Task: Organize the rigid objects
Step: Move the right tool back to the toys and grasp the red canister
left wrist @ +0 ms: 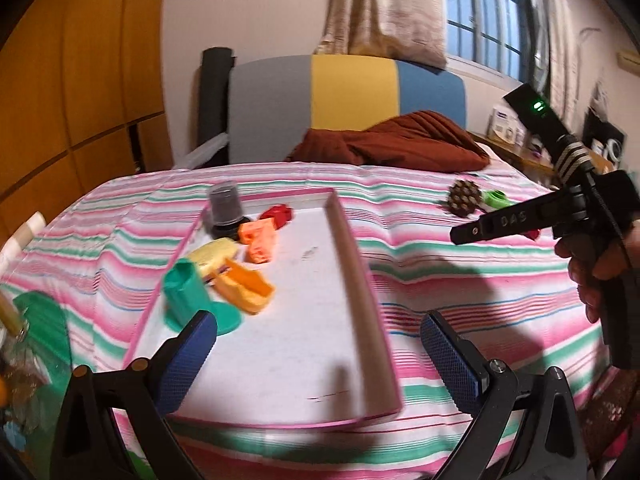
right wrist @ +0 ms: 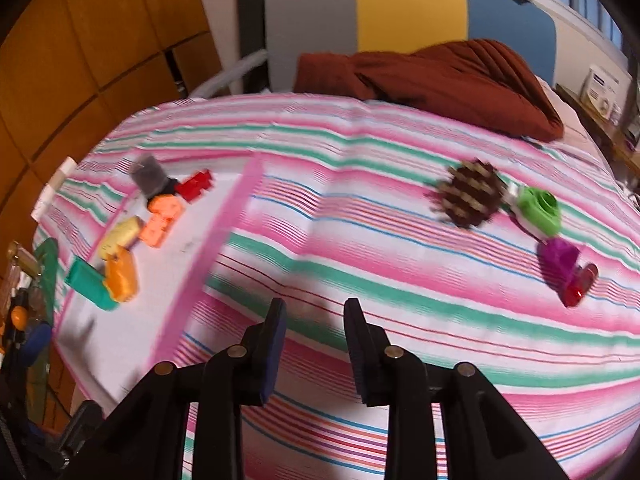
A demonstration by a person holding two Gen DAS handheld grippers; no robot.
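Pinecone point(right wrist: 470, 194): loose on striped bedspread point(right wrist: 360, 240), well apart from pink tray point(left wrist: 360, 280). My right gripper point(right wrist: 314, 344) and left gripper point(left wrist: 316, 356): both apart, empty. I approach squarely, grip its middle.

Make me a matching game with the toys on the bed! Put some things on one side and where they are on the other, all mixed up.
Things:
1. teal cup
2. pinecone
3. brown blanket
4. red block

Places:
A. on the striped sheet beside the green ring, outside the tray
B. piled at the head of the bed
C. at the near end of the row inside the pink-edged tray
D. at the far end of the tray, next to the dark cup

Pairs: 1-C, 2-A, 3-B, 4-D
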